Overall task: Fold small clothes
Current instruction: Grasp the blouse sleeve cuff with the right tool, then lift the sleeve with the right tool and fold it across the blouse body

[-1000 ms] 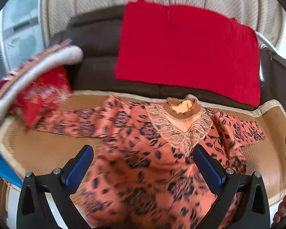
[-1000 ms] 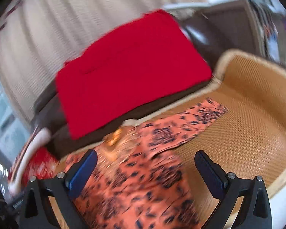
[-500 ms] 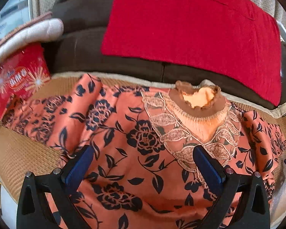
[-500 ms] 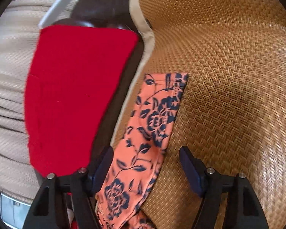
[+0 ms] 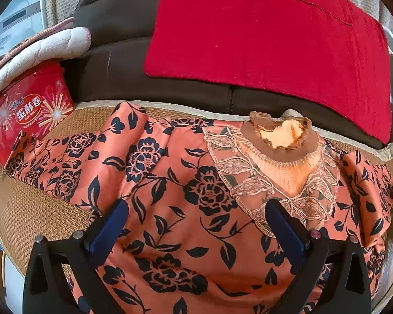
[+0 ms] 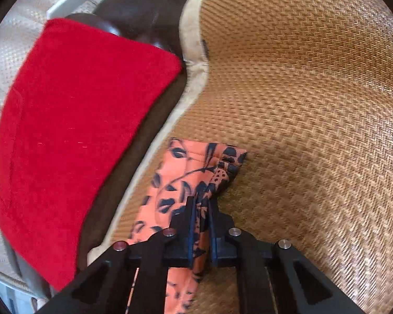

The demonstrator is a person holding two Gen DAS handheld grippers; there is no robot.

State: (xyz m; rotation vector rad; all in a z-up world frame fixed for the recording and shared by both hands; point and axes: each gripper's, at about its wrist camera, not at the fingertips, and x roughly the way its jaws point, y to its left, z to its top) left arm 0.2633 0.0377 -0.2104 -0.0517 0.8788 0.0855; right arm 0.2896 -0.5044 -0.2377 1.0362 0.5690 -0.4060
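Observation:
An orange blouse (image 5: 175, 196) with black flowers and a lace collar lies spread face up on a woven mat (image 5: 34, 219). Its sleeves stretch left and right. My left gripper (image 5: 196, 225) is open and empty, hovering over the blouse's chest. In the right wrist view my right gripper (image 6: 202, 209) is shut on the right sleeve (image 6: 194, 164) near its cuff, which bunches up between the pads.
A red cloth (image 5: 269, 31) hangs over the dark sofa back (image 5: 112, 60); it also shows in the right wrist view (image 6: 73, 125). A red snack box (image 5: 26, 112) stands at the left sleeve end, under a white quilted pad (image 5: 39, 52). Bare mat (image 6: 314, 104) lies right of the sleeve.
My right gripper has closed on the sleeve cuff. My left gripper has come slightly lower and closer over the blouse, still open.

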